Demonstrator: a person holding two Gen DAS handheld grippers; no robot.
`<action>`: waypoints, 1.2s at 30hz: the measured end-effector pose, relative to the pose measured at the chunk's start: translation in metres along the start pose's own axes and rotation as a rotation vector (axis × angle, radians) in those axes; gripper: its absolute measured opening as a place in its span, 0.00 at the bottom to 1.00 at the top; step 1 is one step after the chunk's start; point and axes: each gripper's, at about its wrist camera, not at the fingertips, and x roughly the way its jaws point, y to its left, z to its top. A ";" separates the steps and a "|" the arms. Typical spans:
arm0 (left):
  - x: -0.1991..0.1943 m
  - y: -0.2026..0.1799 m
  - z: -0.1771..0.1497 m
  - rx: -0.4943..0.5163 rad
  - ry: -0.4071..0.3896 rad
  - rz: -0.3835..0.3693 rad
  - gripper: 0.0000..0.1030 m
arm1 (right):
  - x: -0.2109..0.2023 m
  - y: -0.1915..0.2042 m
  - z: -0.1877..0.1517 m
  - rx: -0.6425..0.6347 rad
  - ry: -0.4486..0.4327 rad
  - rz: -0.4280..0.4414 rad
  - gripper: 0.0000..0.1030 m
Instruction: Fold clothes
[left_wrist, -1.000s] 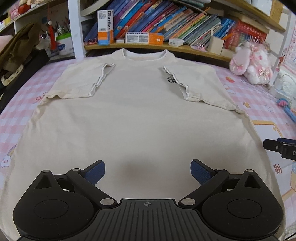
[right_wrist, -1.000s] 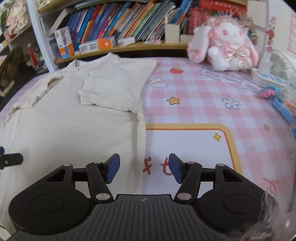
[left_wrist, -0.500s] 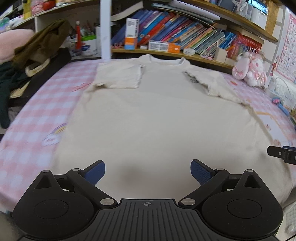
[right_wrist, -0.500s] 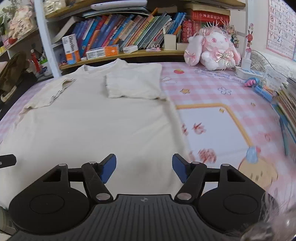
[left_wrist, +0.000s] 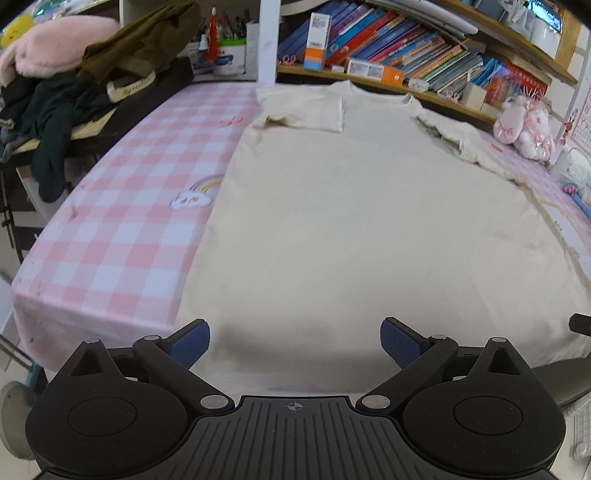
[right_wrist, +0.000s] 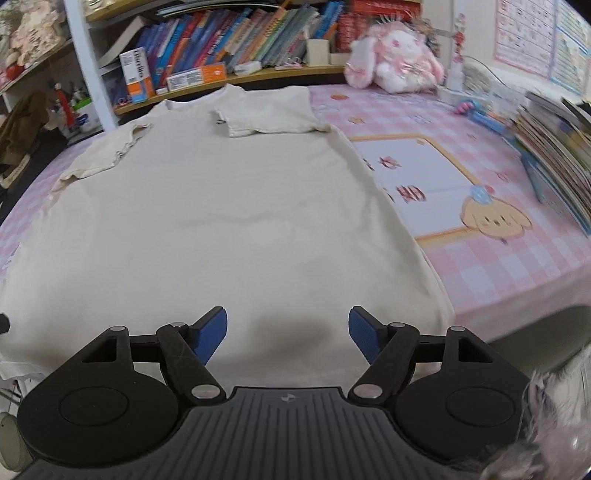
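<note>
A cream T-shirt (left_wrist: 351, 206) (right_wrist: 207, 206) lies flat on the pink checked table, collar toward the bookshelf, both short sleeves folded inward over its chest. Its hem reaches the near table edge. My left gripper (left_wrist: 295, 341) hovers open over the hem, left of the shirt's middle, blue pads wide apart with nothing between them. In the right wrist view my right gripper (right_wrist: 288, 332) is open too, above the hem near the shirt's right side seam. A tip of the right gripper (left_wrist: 580, 325) shows at the far right of the left wrist view.
The pink checked tablecloth (left_wrist: 122, 221) ends close in front of both grippers. A pile of dark clothes (left_wrist: 55, 107) sits at the left. Bookshelf (right_wrist: 229, 44) along the back, a pink plush rabbit (right_wrist: 391, 55) and stacked books (right_wrist: 554, 147) at the right.
Both grippers have pulled back toward the near table edge, from over the shirt's middle to over its hem; the left one has also swung left. Both stay open.
</note>
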 end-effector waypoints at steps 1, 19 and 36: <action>-0.001 0.004 -0.003 -0.004 0.005 0.001 0.97 | 0.000 -0.001 -0.003 0.006 0.009 -0.004 0.70; 0.013 0.088 -0.018 -0.147 0.045 -0.146 0.67 | -0.001 -0.048 -0.012 0.145 0.043 0.022 0.61; 0.043 0.103 -0.015 -0.126 0.133 -0.326 0.66 | 0.020 -0.129 0.017 0.090 0.128 0.154 0.57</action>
